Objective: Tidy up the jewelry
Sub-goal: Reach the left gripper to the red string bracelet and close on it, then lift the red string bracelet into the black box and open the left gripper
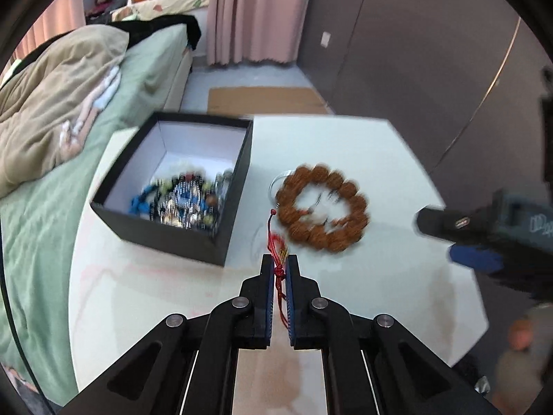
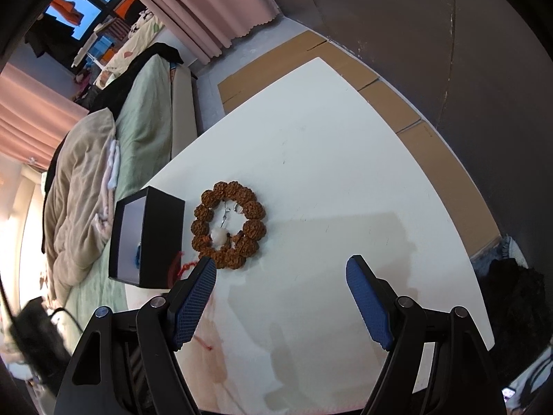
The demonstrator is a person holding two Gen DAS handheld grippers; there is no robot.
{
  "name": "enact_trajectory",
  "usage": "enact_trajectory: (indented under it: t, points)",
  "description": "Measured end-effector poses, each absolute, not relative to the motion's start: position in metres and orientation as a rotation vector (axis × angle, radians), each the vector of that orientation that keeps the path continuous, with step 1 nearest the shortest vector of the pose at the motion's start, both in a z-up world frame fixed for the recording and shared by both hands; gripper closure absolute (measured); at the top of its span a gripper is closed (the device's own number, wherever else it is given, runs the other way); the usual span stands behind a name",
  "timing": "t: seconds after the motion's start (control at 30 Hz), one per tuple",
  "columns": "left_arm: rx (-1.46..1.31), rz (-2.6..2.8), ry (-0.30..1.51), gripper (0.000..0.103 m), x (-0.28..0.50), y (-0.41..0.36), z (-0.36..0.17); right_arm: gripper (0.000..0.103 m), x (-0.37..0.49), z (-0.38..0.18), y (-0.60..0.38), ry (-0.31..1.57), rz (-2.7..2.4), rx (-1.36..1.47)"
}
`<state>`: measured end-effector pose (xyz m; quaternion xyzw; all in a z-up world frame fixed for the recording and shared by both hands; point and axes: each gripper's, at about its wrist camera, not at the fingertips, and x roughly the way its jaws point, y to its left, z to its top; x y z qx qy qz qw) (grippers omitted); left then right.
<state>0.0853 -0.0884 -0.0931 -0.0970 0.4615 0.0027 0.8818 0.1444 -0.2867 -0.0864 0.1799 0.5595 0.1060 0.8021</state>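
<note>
My left gripper [image 1: 280, 259] is shut on a red string bracelet [image 1: 276, 245] and holds it just above the white table [image 1: 345, 145], beside the open black box [image 1: 221, 221]. The box holds several mixed bead pieces [image 1: 183, 200]. A brown bead bracelet [image 1: 323, 207] lies on the table right of the box, with a silver ring [image 1: 281, 180] at its far left. In the right wrist view the bracelet [image 2: 230, 224] lies ahead of my open, empty right gripper [image 2: 281, 266], next to the box [image 2: 152, 238]. The red string [image 2: 179, 264] shows by the box.
A bed with a green sheet [image 1: 45, 207] and a beige blanket [image 1: 52, 103] runs along the table's left side. Flat cardboard [image 1: 266, 100] lies on the floor beyond the table. A dark wall [image 2: 449, 52] stands to the right. Pink curtains [image 1: 255, 14] hang behind.
</note>
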Motion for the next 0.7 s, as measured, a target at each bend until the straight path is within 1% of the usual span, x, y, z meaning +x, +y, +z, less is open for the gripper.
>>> enact_trajectory:
  t: [0.17, 0.43, 0.7]
  points:
    - [-0.273, -0.023, 0.898, 0.097, 0.084, -0.074, -0.07, 0.025, 0.15, -0.089, -0.284, 1.208, 0.259, 0.416]
    - [-0.331, -0.031, 0.834, 0.097, 0.088, -0.048, -0.049, 0.026, 0.164, -0.099, -0.265, 1.227, 0.328, 0.421]
    - [-0.386, -0.02, 0.795, 0.097, 0.091, -0.019, -0.039, 0.039, 0.178, -0.113, -0.239, 1.247, 0.285, 0.318]
